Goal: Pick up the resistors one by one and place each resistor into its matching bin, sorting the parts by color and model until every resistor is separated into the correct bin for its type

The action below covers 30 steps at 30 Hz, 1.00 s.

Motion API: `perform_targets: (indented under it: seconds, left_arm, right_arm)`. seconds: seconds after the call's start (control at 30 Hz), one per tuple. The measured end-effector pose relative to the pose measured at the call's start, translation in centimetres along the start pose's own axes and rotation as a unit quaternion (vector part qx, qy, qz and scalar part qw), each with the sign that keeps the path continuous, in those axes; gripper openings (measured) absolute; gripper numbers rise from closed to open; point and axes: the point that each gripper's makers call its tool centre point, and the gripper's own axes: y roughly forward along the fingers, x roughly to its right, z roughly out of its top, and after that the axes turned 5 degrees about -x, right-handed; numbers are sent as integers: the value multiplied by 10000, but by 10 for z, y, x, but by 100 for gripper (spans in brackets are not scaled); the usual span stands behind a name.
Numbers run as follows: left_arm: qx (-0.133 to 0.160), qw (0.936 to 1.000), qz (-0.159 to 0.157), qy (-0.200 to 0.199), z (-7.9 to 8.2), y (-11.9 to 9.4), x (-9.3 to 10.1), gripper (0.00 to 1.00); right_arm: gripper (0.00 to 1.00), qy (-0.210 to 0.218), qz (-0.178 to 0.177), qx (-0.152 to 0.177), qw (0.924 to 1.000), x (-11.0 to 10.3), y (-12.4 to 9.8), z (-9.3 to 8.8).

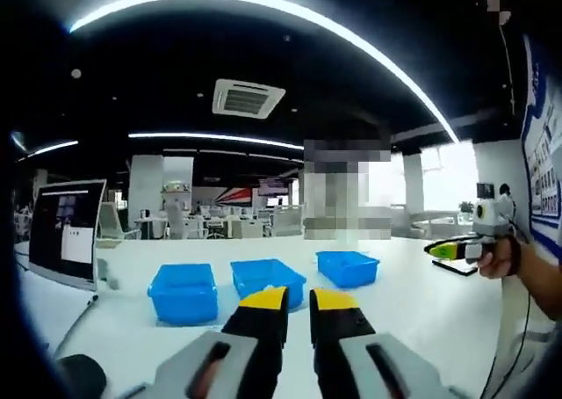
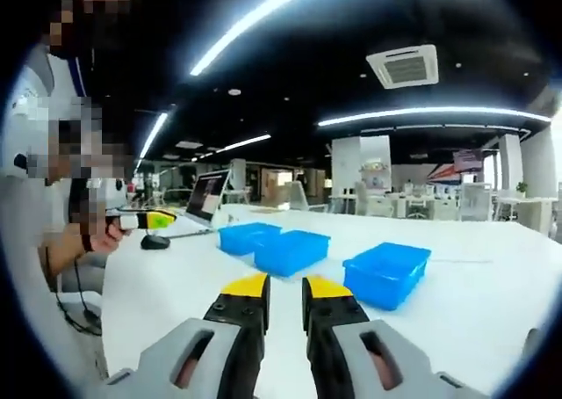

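Three blue plastic bins [image 1: 268, 281] stood in a row on the white table [image 1: 413, 302] — left gripper [image 1: 298, 301] and right gripper [image 2: 284, 287] hovered nearly closed, grasping nothing

No legible text, label, brand or number anywhere. Wall poster [image 1: 546, 157] at far right of left gripper view: blue and white, printed lines too small and blurred to read. Monitor [image 1: 67, 232] at left on the white table [image 1: 421, 311]: windows lit on screen, content unreadable. Laptop screen [image 2: 207, 197] far left in right gripper view: likewise unreadable. Red and white sign [image 1: 235, 194] far back in the office: no letters made out. Blue bins [image 1: 183, 292] unmarked on the sides seen
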Motion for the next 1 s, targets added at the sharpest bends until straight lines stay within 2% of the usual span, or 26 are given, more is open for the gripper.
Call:
perform_targets:
  seconds: [0.07, 0.27, 0.33, 0.43, 0.57, 0.87, 1.0]
  left_arm:
    - [27, 10000, 48, -16, 1, 0, -1, 11]
    - [121, 9997, -2, 192, 7, -1, 11, 11]
    - [137, 9995, -154, 228, 7, -1, 20, 11]
    - [118, 9992, -223, 296, 7, -2, 26, 11]
    - [65, 9987, -171, 466, 6, 1, 26, 11]
    - [118, 9984, -323, 460, 8, 1, 36, 11]
    - [74, 9985, -244, 492, 8, 0, 30, 11]
  right_arm:
    - [22, 52, -12, -17, 10000, 2, 1, -1]
    - [23, -36, -42, -61, 10000, 1, -1, -3]
    - [23, -66, -10, -105, 9999, -2, -1, -5]
    - [23, -219, -34, -131, 9997, -5, -3, -4]
    - [23, -383, -75, -150, 9991, -1, -3, -5]
    - [23, -559, -179, -233, 9980, -3, -6, -1]
    - [23, -616, -236, -125, 9977, 3, -12, 4]
